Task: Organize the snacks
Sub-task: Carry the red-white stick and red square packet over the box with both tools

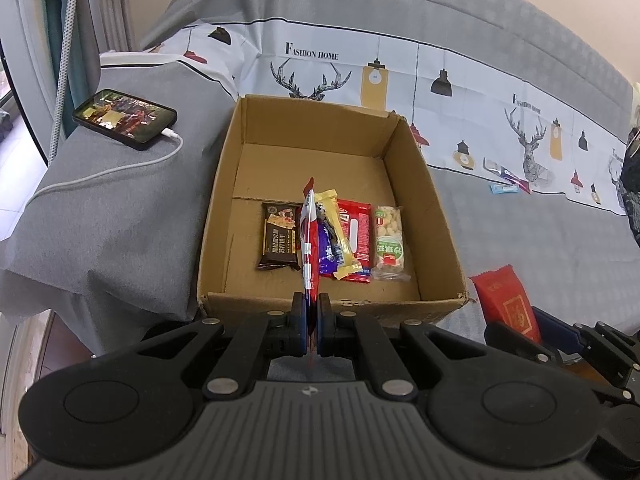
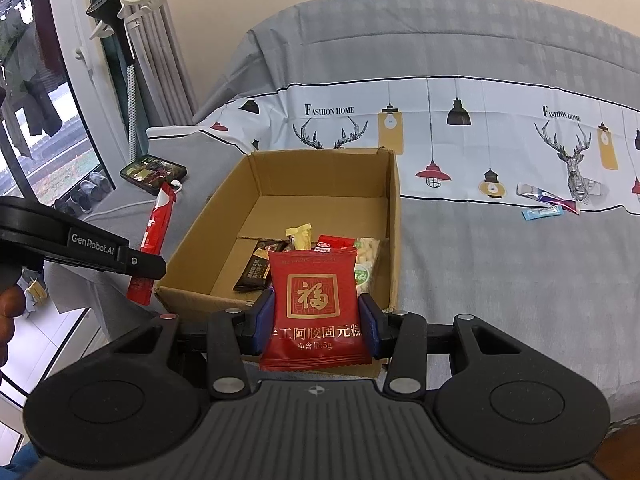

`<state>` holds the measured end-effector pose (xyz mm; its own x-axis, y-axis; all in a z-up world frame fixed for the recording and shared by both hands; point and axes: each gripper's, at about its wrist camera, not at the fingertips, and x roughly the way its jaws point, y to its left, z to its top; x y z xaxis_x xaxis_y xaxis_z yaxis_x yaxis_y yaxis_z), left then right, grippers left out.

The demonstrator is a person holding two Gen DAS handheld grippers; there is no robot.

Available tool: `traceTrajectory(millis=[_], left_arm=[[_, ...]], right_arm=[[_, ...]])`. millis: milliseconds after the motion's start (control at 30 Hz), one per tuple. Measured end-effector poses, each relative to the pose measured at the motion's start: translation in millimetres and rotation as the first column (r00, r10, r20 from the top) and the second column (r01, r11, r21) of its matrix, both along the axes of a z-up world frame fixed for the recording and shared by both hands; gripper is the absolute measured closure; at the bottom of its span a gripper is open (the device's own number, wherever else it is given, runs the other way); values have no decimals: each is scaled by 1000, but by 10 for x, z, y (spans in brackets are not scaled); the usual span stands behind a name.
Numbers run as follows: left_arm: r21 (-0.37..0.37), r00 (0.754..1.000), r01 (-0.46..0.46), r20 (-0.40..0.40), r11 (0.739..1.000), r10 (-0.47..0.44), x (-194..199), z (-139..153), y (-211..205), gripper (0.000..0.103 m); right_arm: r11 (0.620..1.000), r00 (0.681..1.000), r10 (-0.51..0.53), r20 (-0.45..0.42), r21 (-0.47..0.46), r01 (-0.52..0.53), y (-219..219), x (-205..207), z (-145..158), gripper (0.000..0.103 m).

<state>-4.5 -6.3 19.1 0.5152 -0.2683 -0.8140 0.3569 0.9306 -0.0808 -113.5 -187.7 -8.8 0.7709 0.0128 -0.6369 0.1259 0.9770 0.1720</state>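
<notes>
Left hand-held gripper (image 1: 311, 312) pressed tight on thin glossy red sachet (image 1: 308, 240), edge-on, frame centre. Right hand-held gripper (image 2: 316, 320) part-spread, pinching flat red foil packet (image 2: 314, 304). Beyond: corrugated cardboard box (image 2: 394, 216) w/ crinkly snack packs (image 1: 354, 236), on grey bed (image 2: 480, 280).

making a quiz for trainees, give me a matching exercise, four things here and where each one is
Things:
1. red gold-print packet
2. thin red sachet
3. peanut pack
4. phone

Places:
A. lying in the cardboard box
B. on the grey cover, left of the box, cable plugged in
C. pinched edge-on in the left tongs
D. held flat between the right tongs

Pairs: 1-D, 2-C, 3-A, 4-B
</notes>
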Motion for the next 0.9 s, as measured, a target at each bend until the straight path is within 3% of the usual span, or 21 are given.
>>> traceTrajectory(millis=[900], left_arm=[[9,999,-28,-23,1000,28,296,-97,17,98]], right_arm=[[1000,1000,-18,-24,-9,17,-78,176,-62,57]])
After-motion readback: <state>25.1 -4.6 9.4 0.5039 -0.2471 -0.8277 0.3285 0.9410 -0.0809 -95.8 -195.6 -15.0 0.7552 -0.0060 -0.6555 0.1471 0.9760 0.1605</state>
